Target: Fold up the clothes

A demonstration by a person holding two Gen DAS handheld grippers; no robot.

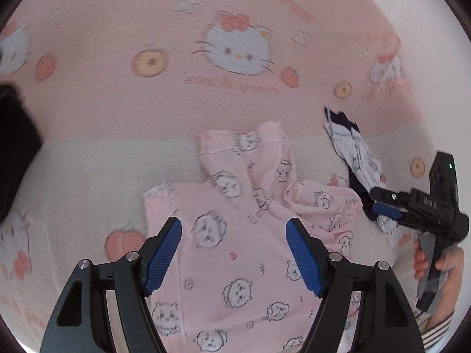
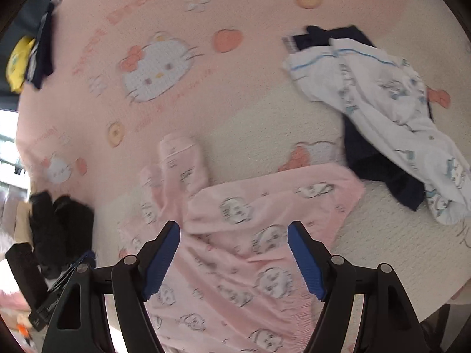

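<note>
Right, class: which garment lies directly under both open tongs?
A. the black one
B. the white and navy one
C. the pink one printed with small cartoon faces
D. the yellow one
C: the pink garment fills the gap between the open left tongs, and likewise the right tongs; the white and navy garment lies apart, further right.

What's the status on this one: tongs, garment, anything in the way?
Left tongs and right tongs open, empty. Pink pyjamas crumpled, unfolded. White and navy clothes lie beside them.

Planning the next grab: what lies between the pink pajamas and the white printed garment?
In the right wrist view, bare cream bedsheet separates pink pajamas from white printed garment.
</note>
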